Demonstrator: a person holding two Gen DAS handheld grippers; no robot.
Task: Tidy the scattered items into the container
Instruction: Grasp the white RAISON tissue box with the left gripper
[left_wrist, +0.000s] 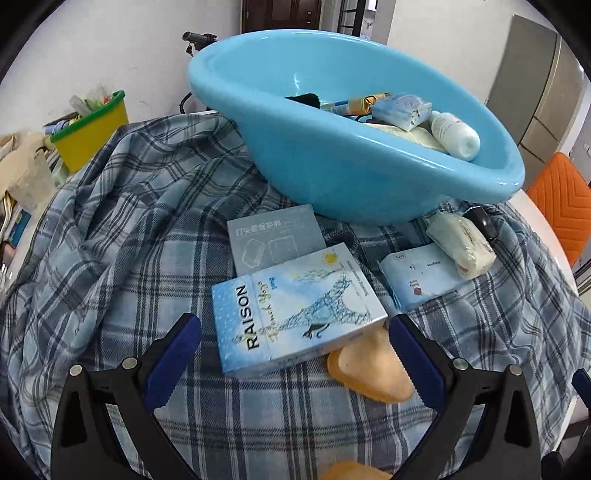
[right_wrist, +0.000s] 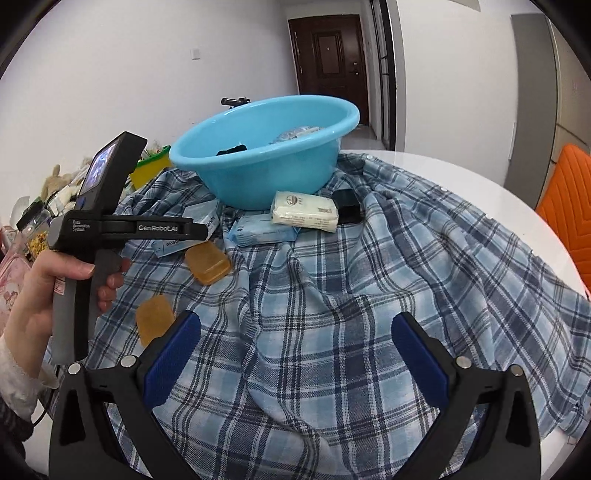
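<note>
A light blue basin (left_wrist: 332, 170) (right_wrist: 258, 173) stands on the plaid cloth and holds a white bottle (left_wrist: 456, 134), a blue packet and other small items. In front of it lie a RAISON box (left_wrist: 295, 314), a grey box (left_wrist: 275, 238), a blue tissue pack (left_wrist: 417, 277) (right_wrist: 262, 229), a white wrapped pack (left_wrist: 461, 240) (right_wrist: 304, 210), a black object (right_wrist: 345, 206) and two amber soap bars (left_wrist: 373, 365) (right_wrist: 207, 264) (right_wrist: 153, 319). My left gripper (left_wrist: 295, 336) is open just short of the RAISON box. Over bare cloth my right gripper (right_wrist: 295, 339) is open and empty.
A yellow bin with a green rim (left_wrist: 90, 133) full of clutter stands at the left beyond the cloth (right_wrist: 369, 295). An orange chair (right_wrist: 569, 214) is at the right by the white table edge (right_wrist: 461, 166). A person's hand (right_wrist: 48, 291) holds the left gripper's handle.
</note>
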